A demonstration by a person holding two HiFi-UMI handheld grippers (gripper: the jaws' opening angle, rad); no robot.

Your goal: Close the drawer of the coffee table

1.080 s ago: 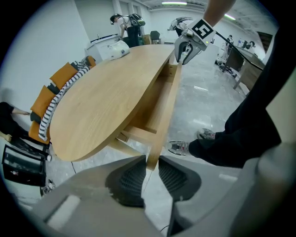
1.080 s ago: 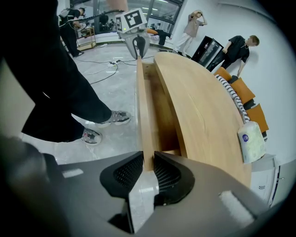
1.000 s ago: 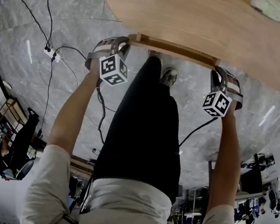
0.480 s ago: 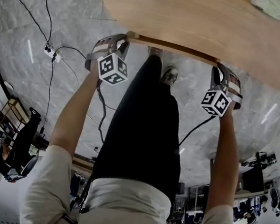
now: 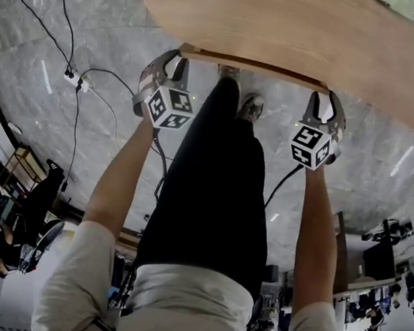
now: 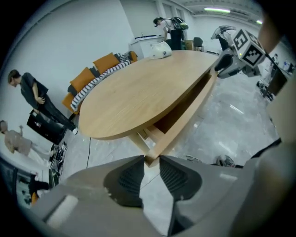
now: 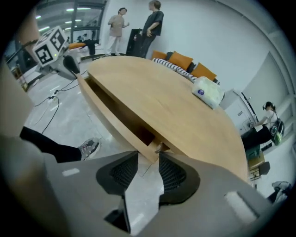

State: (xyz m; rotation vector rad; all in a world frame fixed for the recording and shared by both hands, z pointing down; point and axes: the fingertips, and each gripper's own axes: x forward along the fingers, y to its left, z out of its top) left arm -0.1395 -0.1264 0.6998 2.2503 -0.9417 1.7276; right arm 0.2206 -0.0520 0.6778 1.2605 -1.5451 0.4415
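Your left fingers (image 6: pixel 127 178) and right fingers (image 7: pixel 172 173) have just been opening and now stand released, an end corner of the drawer (image 5: pixel 251 63) at each pair's tips, ungripped; drawer nearly in but sticking out from under the table (image 5: pixel 301 22), last push left.

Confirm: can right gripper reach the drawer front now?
Probably yes: right gripper is at the drawer front, end corner between its tips, nothing blocking; jaws have just been opening.

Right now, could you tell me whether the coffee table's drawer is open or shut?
Open: the drawer front stands out from the tabletop, a dark gap between.
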